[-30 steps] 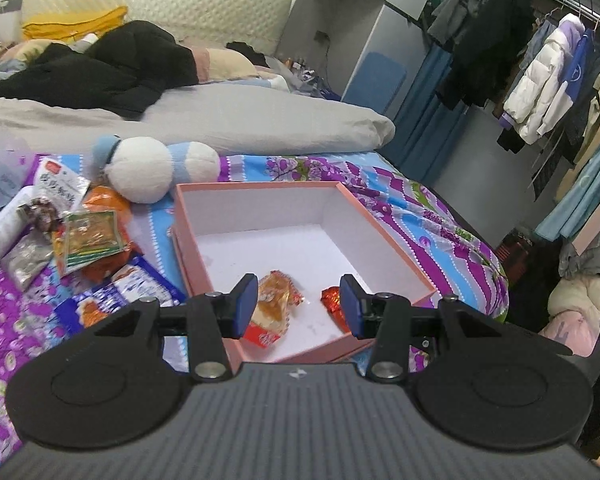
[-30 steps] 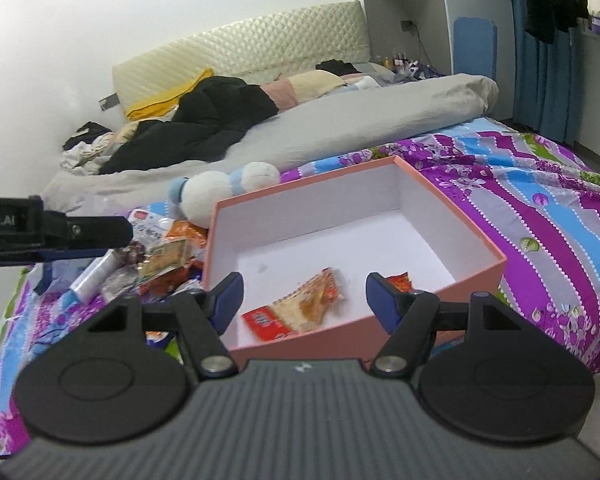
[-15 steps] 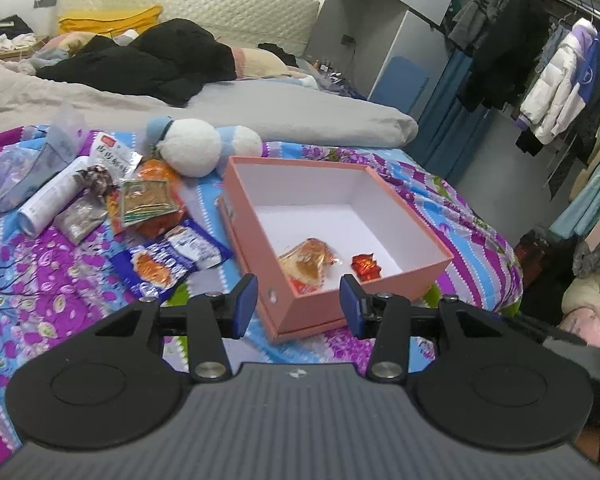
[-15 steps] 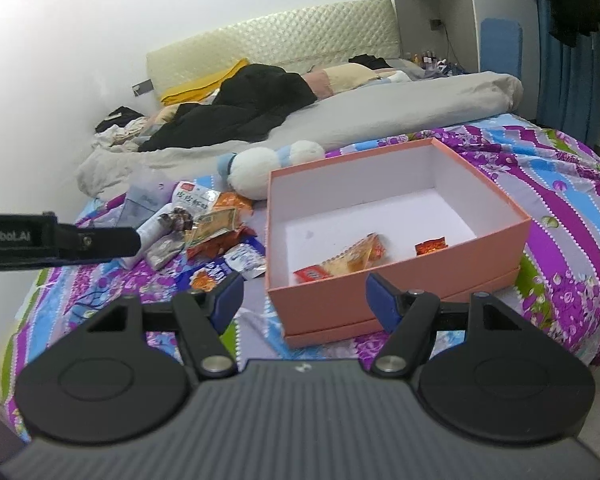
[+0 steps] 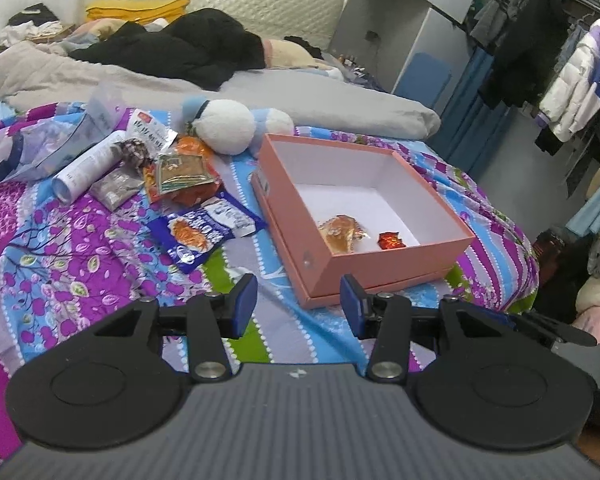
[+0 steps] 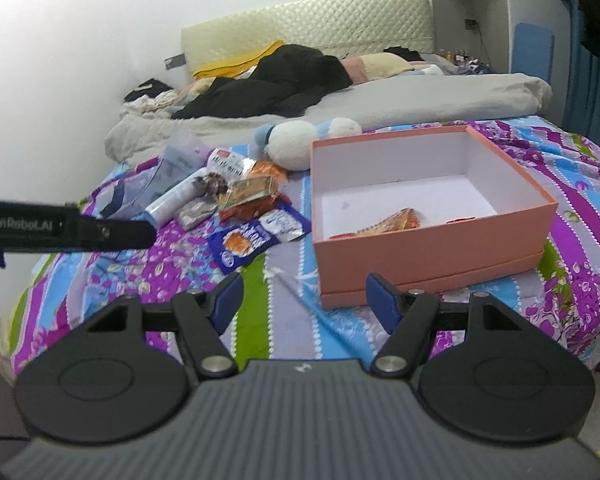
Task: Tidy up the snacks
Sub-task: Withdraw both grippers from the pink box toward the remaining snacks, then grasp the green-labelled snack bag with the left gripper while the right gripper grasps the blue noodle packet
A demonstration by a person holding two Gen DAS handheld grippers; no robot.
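Note:
A pink open box (image 5: 384,268) lies on the bed, also in the right wrist view (image 6: 440,248). Inside it lie an orange snack packet (image 5: 340,232) and a small red wrapped sweet (image 5: 391,240). Left of the box is a pile of snacks: a blue packet (image 5: 204,232), an orange-green packet (image 5: 180,172), a white tube (image 5: 88,166) and a grey packet (image 5: 116,188). My left gripper (image 5: 298,306) is open and empty, held back from the box's near corner. My right gripper (image 6: 302,298) is open and empty, in front of the box.
A white and blue plush toy (image 5: 228,128) lies behind the box. A clear bag (image 5: 44,148) lies at the far left. A grey duvet and black clothes (image 5: 180,52) cover the far bed. A clothes rack (image 5: 560,72) stands on the right.
Both grippers have pulled back and up from over the box, so the box looks smaller and the snack pile is in fuller view. Both stay open and empty.

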